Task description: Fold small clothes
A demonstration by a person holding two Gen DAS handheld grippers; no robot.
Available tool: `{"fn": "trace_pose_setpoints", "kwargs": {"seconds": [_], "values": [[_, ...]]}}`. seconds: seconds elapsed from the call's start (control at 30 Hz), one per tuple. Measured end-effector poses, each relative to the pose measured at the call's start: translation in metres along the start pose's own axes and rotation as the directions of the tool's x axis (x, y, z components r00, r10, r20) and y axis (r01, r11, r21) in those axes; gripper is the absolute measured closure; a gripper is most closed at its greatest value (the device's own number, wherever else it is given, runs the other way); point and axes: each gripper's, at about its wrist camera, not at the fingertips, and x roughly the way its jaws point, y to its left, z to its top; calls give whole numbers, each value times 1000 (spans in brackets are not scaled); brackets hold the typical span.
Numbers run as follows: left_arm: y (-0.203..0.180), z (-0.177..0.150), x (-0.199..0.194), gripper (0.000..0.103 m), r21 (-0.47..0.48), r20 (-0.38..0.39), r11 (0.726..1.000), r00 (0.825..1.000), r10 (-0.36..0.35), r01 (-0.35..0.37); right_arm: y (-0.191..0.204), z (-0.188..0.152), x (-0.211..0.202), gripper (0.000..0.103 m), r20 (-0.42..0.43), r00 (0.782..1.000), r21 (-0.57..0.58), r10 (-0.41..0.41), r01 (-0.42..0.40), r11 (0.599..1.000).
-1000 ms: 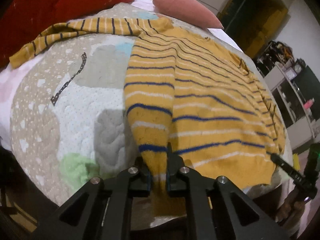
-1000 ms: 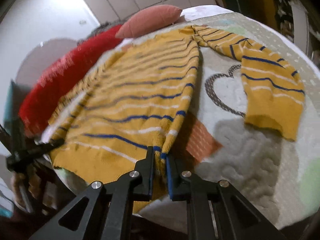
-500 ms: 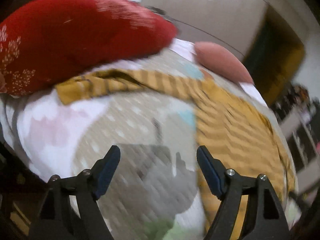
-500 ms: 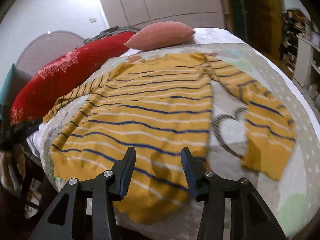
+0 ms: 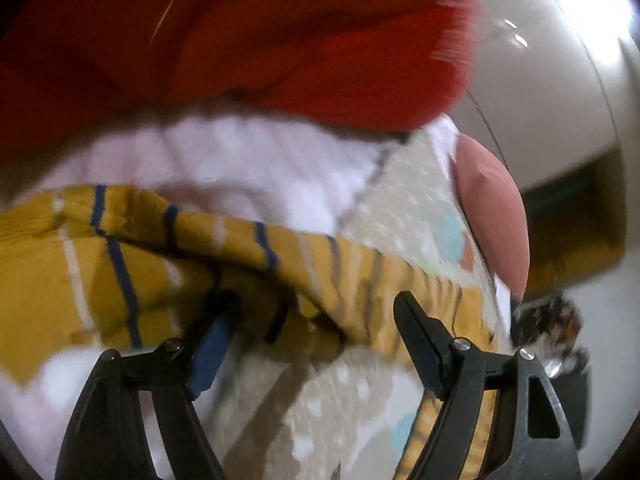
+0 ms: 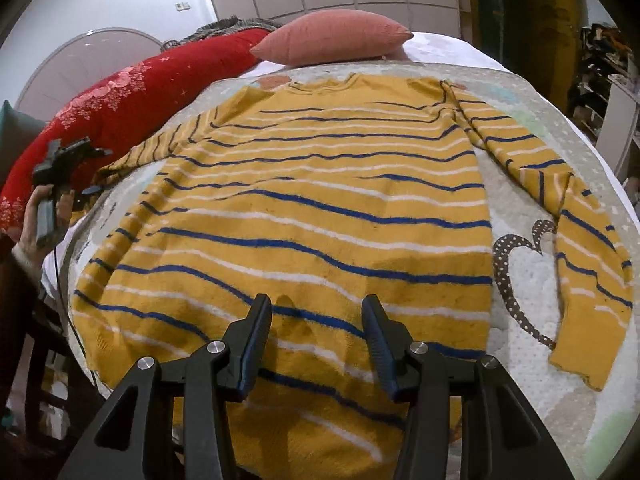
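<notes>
**Operator:** Left gripper (image 5: 316, 320) is at the end of the left sleeve (image 5: 120, 264), jaws apart, with the cuff bunched between and ahead of them. I cannot tell whether either finger touches the cloth; the left wrist view is blurred. Nothing is clamped.

**Supervisor:** Right side?

**Operator:** Right gripper (image 6: 316, 340) hovers over the hem, jaws apart, holding nothing. The sweater (image 6: 304, 216) lies flat, front down or up I cannot tell, spread on the quilt (image 6: 520, 280) with collar toward the pillow (image 6: 332, 40). Right sleeve (image 6: 576, 248) lies bent beside the body, apart from it below the armpit.

**Supervisor:** Progress?

**Operator:** I judge the spreading stage done: body smooth, hem straight. No fold is made. Both sleeves lie outside the body outline.

**Supervisor:** Remaining?

**Operator:** Everything that counts as folding. I expect to bring each sleeve across the body, then fold hem toward collar. The left sleeve looks first in line, since the left gripper is already placed at its cuff.
</notes>
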Motion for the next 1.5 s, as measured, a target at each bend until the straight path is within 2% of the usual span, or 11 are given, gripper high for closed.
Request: {"fn": "trace_pose_setpoints", "kwargs": {"seconds": [0.17,0.27,0.47,0.6,0.73,0.87,0.97,1.1,1.2,1.33,1.5], "values": [[4,12,-8,84,-25,39,999,998,45,-44,-3,1,4,52,-7,1000,13,-22,22,1000],[-15,6,-26,96,87,83,994,994,65,-72,0,1,9,52,-5,1000,-2,-24,24,1000],[-99,-8,-66,97,316,208,948,978,-25,-43,0,-2,9,52,14,1000,-2,0,0,1000],[-193,-50,-60,97,530,163,848,980,-117,13,-11,-9,1,52,35,999,35,28,-30,999],[-281,-140,-23,97,699,-43,695,981,-192,167,-32,-17,-12,52,75,996,102,55,-62,993],[-333,-251,46,85,762,-352,548,931,-97,345,-55,-24,-27,52,113,993,176,45,-65,982],[-333,-302,68,71,790,-399,496,916,-30,360,-76,-25,-36,52,123,991,228,43,-70,971],[-300,-312,50,52,800,-383,490,924,-25,345,-94,-24,-44,48,138,990,251,34,-68,966],[-266,-301,28,34,824,-272,511,962,-23,245,-99,-15,-40,48,138,989,249,48,-81,965],[-215,-270,-8,32,828,-99,556,995,18,73,-88,15,-24,48,138,987,183,80,-105,978],[-158,-250,-50,30,778,21,627,999,25,-32,-70,79,12,48,140,987,102,82,-97,990]]}}
